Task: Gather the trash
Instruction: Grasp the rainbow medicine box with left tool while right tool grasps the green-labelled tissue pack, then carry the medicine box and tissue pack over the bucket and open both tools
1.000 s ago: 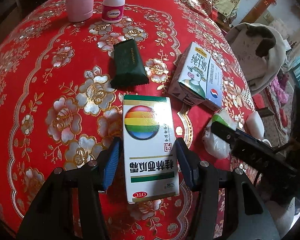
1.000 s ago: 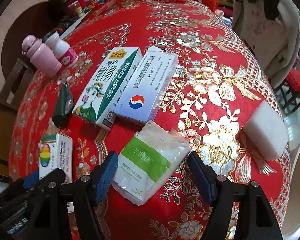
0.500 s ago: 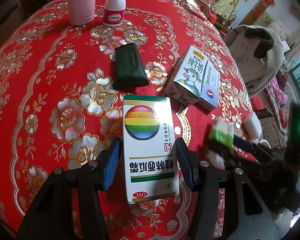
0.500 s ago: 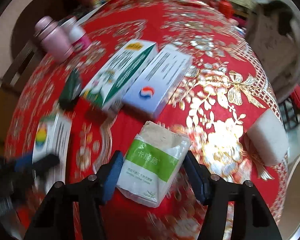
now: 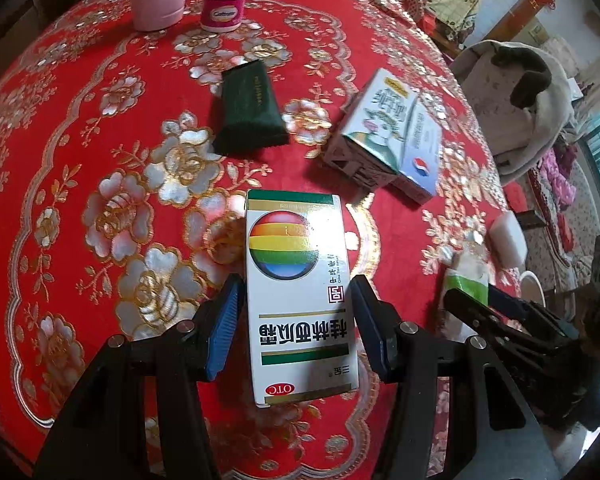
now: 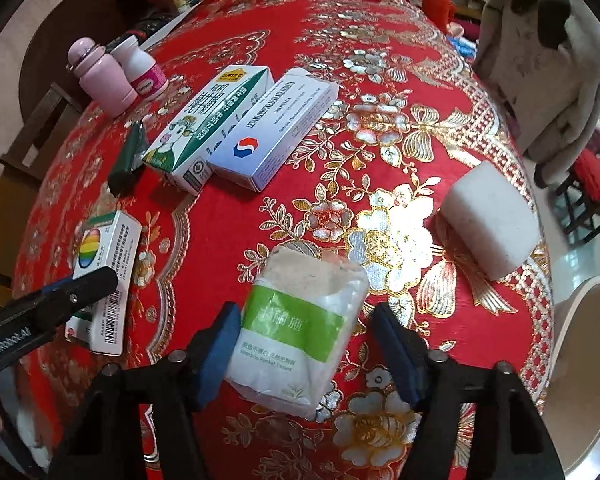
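Left hand-held gripper point(image 5: 298, 322): jaws around medicine box point(image 5: 298, 300), gripping it. Right hand-held gripper point(image 6: 312, 350): jaws spread around tissue pack point(image 6: 296, 332), contact unclear. Both lie on counter point(image 6: 380, 128), near milk carton point(image 6: 208, 120). Risk: soft pack slipping out.

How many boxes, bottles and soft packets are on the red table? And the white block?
Boxes: 3 – rainbow box, milk carton, blue-and-white box
Bottles: 2 – pink bottle, white bottle
Soft packets: 2 – tissue pack, dark green wrapper
White blocks: 1 – white block
Total: 8
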